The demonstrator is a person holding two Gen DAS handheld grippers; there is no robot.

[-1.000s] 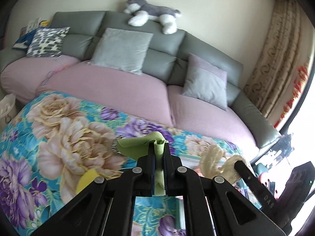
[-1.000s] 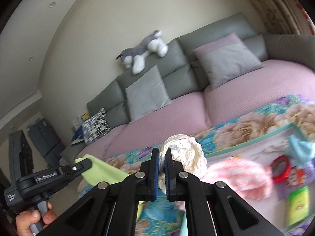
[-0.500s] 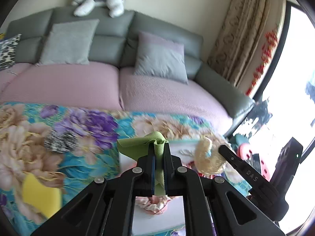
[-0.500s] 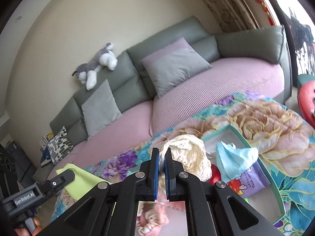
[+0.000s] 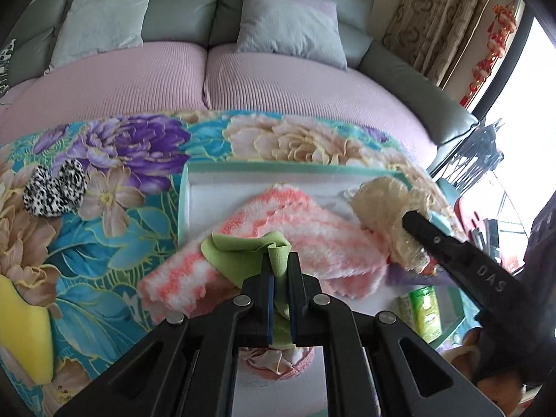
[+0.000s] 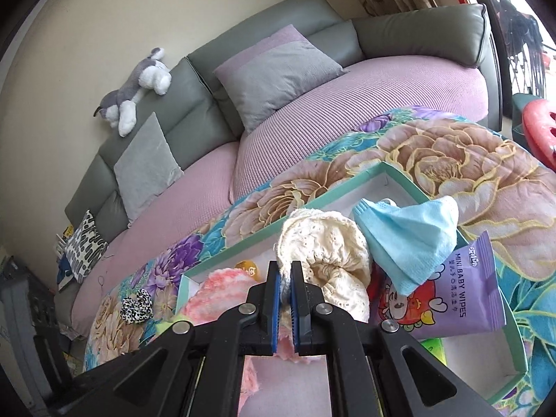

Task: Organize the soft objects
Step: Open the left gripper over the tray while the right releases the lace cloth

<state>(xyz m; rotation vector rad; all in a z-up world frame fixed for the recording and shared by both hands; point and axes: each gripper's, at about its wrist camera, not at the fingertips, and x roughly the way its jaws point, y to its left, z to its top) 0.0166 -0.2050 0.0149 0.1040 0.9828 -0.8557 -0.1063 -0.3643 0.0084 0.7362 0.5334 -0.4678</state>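
We have both grippers over the teal-rimmed box (image 5: 184, 208) on the floral blanket (image 5: 114, 180), and each one is carrying something. Our left gripper (image 5: 280, 267) is clenched on a green cloth (image 5: 243, 250), which bunches up just in front of its fingertips, above the pink-and-white fluffy cloth (image 5: 305, 229) that lies inside the box and spills over its near-left edge. Our right gripper (image 6: 285, 278) is pinched tight on a cream lace piece (image 6: 326, 243), hanging over the box interior.

The left wrist view gives us what the other cannot: the right gripper seen from the side at the box's right end, the lace balled at its tip, a yellow sponge-like block (image 5: 24, 326) well to the left of the box at the frame edge, and a green packet (image 5: 422, 312) in the box's near-right corner. The black-and-white scrunchie (image 5: 55, 191) sits on the blanket left of the box, apart from it.

The right wrist view shows the box's right half instead: a blue face mask (image 6: 410, 236) draped beside the lace and a purple pack of baby wipes (image 6: 462, 288) just under the mask. Beyond the box we also catch the stuffed husky (image 6: 139, 87) up on the sofa back (image 6: 208, 80), cut off in the left wrist view.
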